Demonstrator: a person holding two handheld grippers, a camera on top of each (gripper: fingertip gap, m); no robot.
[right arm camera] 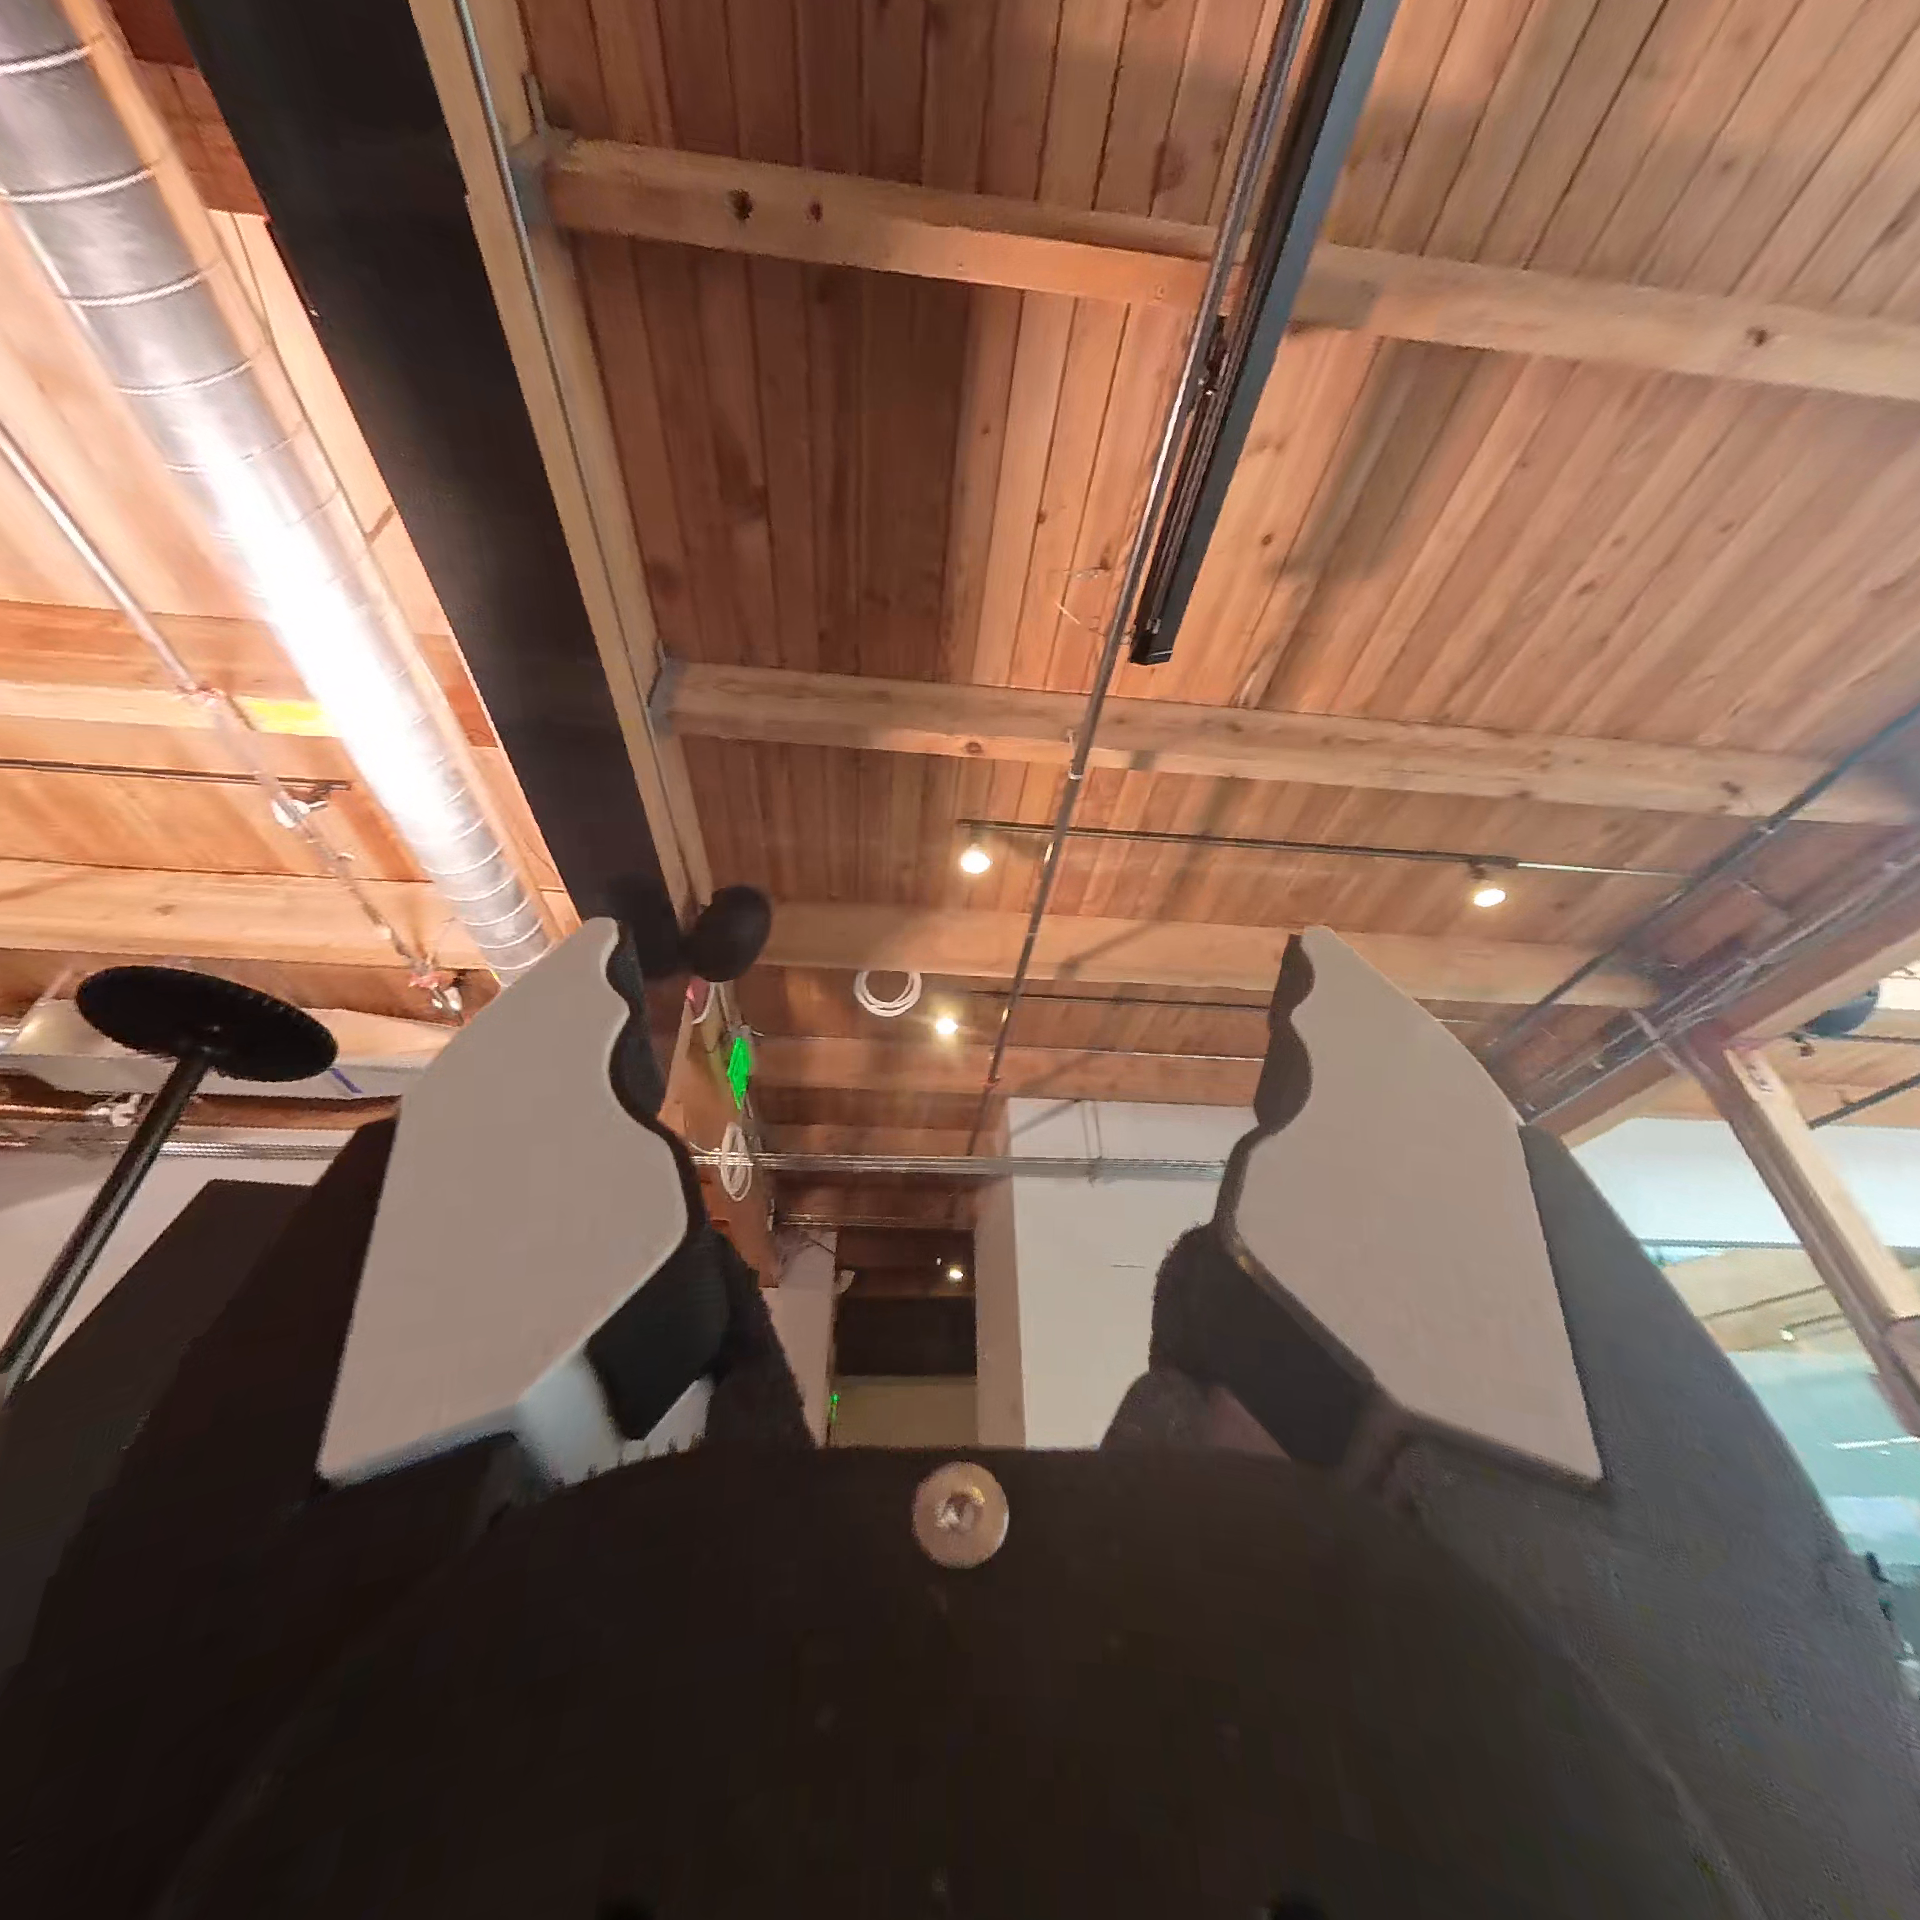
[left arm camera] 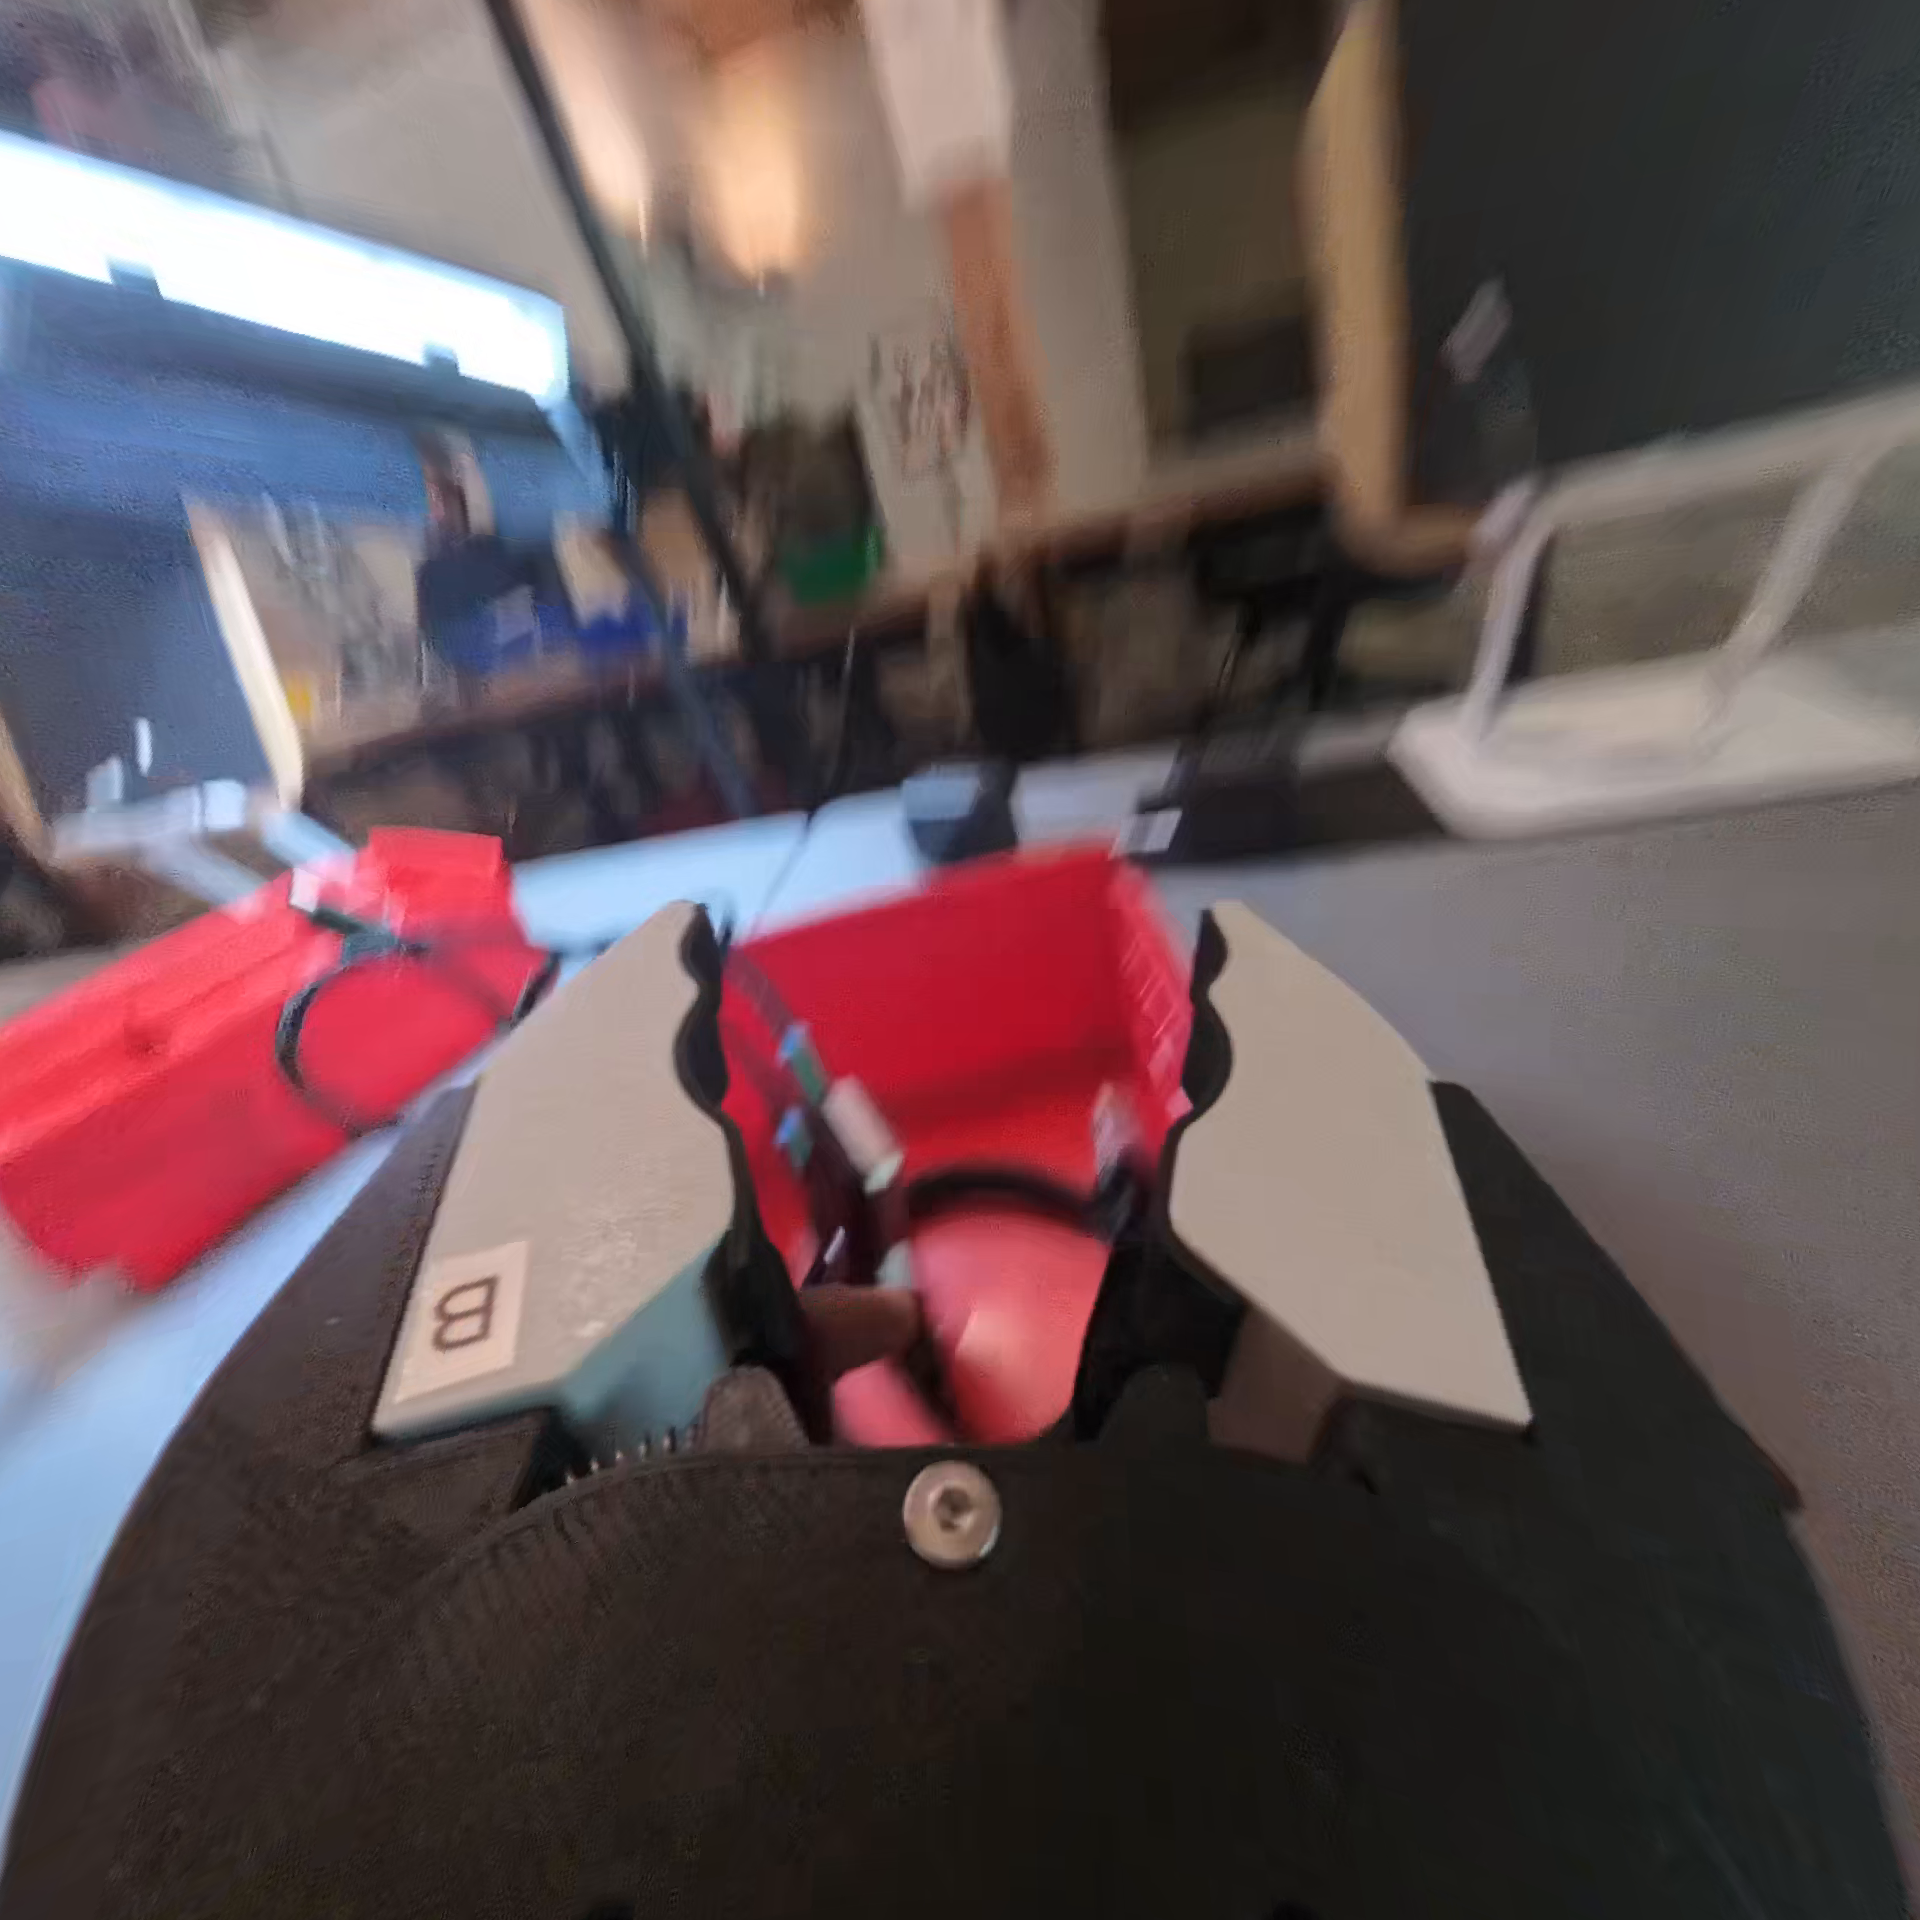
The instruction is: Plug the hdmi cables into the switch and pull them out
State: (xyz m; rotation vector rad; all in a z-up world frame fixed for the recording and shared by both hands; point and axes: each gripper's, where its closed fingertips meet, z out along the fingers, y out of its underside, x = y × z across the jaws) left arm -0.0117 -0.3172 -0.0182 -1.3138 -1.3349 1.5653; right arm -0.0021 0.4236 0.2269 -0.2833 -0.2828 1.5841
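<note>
Left gripper [left arm camera: 956, 1029] fingers spread, low over the tabletop [left arm camera: 1558, 1039]; a cable plug [left arm camera: 862, 1132] lies between them at 12 o'clock. Right gripper [right arm camera: 956, 1049] fingers spread, aimed at the ceiling. Motion blur risks misjudged closure.

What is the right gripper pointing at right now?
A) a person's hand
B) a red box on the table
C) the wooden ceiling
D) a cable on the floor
C: in the right wrist view, the open right gripper aims up at the wooden ceiling, with its beams and small spotlights behind the fingers.
</note>
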